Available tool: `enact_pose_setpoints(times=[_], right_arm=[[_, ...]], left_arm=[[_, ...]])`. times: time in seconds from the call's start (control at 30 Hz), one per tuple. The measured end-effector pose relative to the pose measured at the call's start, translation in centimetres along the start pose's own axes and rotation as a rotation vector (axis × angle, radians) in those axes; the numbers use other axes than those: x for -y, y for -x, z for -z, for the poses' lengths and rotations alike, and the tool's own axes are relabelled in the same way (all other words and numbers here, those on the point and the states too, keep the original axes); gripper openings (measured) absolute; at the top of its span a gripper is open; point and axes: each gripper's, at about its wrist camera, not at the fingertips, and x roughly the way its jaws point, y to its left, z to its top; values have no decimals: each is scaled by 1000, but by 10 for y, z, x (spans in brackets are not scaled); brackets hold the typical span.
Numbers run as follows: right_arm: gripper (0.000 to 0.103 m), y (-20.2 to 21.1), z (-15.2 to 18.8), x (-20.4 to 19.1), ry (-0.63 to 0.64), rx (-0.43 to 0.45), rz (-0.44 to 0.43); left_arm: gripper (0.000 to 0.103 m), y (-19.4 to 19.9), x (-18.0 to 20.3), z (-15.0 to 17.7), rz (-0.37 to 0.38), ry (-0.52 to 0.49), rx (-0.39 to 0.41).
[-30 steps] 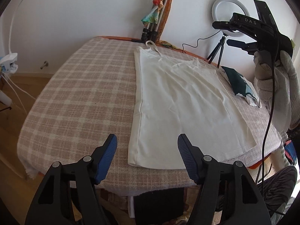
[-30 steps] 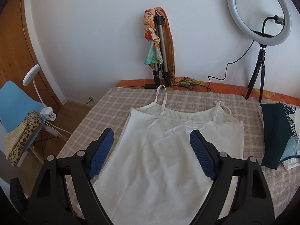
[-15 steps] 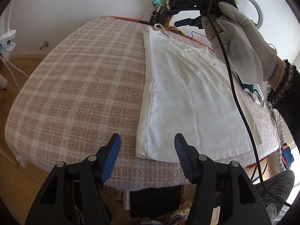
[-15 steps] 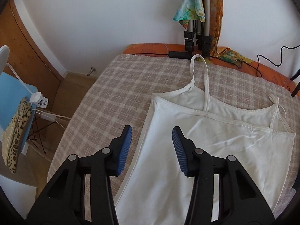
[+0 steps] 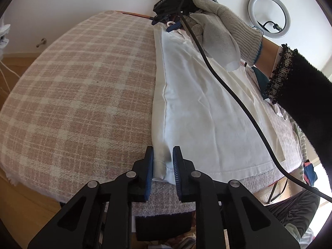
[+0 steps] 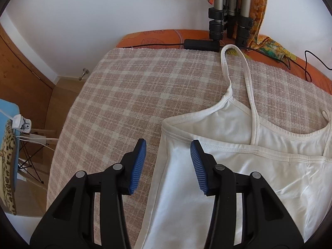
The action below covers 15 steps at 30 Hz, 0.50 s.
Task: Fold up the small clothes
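A white camisole (image 5: 199, 108) is laid flat on a table covered with a pink-and-cream checked cloth (image 5: 83, 95). It lies with its hem toward the near table edge and its straps (image 6: 236, 66) toward the far edge, where a tripod (image 6: 228, 10) stands against the wall. The garment occupies the right part of the cloth; the left part is bare.

The step in hand is judged to be the taking hold of one long side of the camisole at both ends, in preparation for the first lengthwise fold. No fold has yet been made.

The left gripper (image 5: 162, 166) is placed at the near hem corner on the garment's left side. Its jaws are closing, and the corner fabric is seen bunched between the blue pads (image 5: 148, 166), which appear to bear on it from both sides.

The right gripper (image 6: 168, 161), carried by a gloved hand (image 5: 220, 33), is held over the top corner of the same side, by the armhole seam. Its jaws stand partly open and straddle the side edge: one pad is over the checked cloth, the other over the white fabric. Whether the tips touch the fabric cannot be told; no pinch is seen.

For the next move, the right jaws are to be lowered onto the edge and closed. Both corners are then to be lifted together and carried across toward the opposite side, with the edge kept taut so that the loose strap is not dragged under.
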Motion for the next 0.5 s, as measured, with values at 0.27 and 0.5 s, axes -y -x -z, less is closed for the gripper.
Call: enact_pose_setpoints(times=[0.27, 0.5], right_arm=[[18, -17, -10, -4, 35, -18, 51], [11, -5, -7, 8, 29, 19, 36]], left_arm=[[6, 1, -2, -7, 56, 25, 24], [4, 7, 2, -6, 78, 7, 53]])
